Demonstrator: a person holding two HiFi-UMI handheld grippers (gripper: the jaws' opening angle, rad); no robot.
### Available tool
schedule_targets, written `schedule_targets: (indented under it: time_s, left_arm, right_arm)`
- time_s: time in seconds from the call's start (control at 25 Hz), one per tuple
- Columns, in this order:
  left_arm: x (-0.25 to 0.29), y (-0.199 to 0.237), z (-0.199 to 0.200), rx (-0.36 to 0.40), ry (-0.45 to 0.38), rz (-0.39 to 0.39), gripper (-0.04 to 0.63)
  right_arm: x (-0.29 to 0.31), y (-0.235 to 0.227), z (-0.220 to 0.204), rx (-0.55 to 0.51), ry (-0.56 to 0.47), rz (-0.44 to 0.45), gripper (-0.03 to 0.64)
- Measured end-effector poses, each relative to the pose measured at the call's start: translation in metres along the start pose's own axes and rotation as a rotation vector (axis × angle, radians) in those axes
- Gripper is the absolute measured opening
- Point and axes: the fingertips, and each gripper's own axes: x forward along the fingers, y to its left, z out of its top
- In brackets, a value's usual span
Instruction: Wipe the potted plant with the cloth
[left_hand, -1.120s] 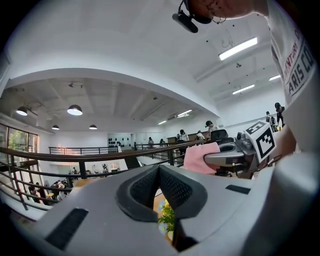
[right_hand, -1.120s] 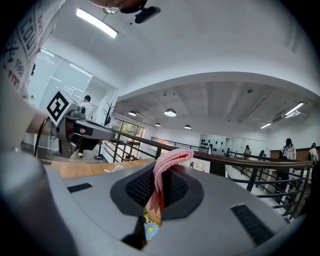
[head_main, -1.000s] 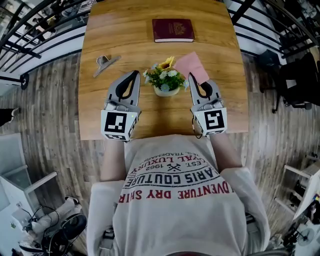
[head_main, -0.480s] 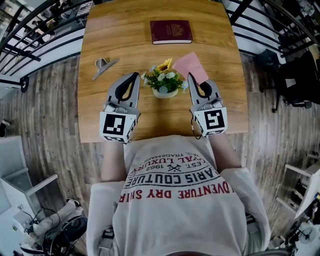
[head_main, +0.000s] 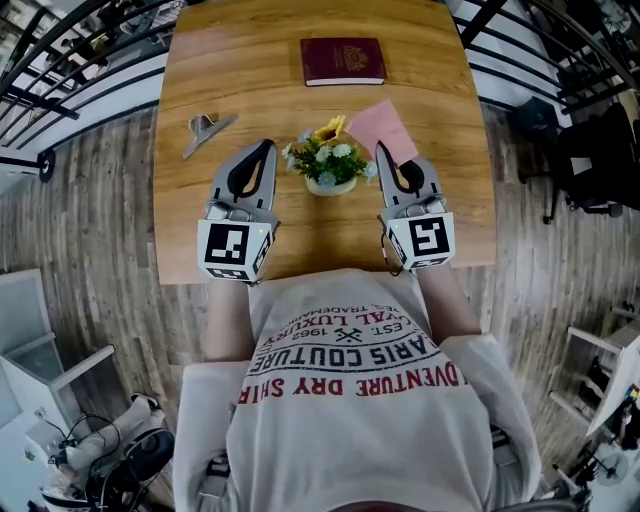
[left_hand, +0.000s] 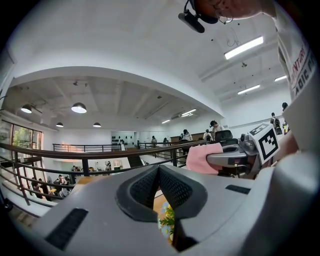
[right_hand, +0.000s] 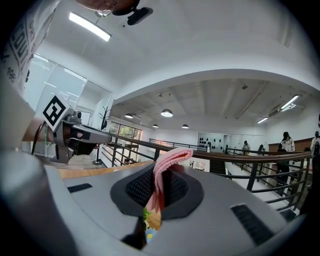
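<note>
A small potted plant (head_main: 326, 162) with a yellow sunflower and pale blooms in a cream pot stands on the wooden table (head_main: 440, 215) between my two grippers. My right gripper (head_main: 384, 152) is shut on a pink cloth (head_main: 382, 128), which sticks out past its tip to the right of the plant. The right gripper view shows the pink cloth (right_hand: 161, 180) pinched between the pads, with the plant (right_hand: 148, 227) just below. My left gripper (head_main: 266, 148) is shut with nothing in it, left of the plant. A bit of the plant (left_hand: 166, 221) peeks under it in the left gripper view.
A dark red book (head_main: 342, 61) lies at the table's far edge. A metal clip (head_main: 208, 130) lies at the far left. Black railings (head_main: 70, 70) run along the wooden floor beyond the table. A dark chair (head_main: 592, 160) stands at the right.
</note>
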Motion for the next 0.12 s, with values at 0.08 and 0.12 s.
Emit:
schedule_targets:
  time_s: [0.08,0.12]
  left_arm:
    - [0.0016,0.0004,-0.0017,-0.01,0.001,-0.001,0.017]
    - [0.0023,0.0006,-0.0026,-0.015,0.002,-0.002,0.017]
  right_arm:
    - [0.0015,0.0008,-0.001,0.003,0.001,0.001,0.035]
    - [0.0021,0.0012,-0.0016,0.004,0.001,0.001,0.035]
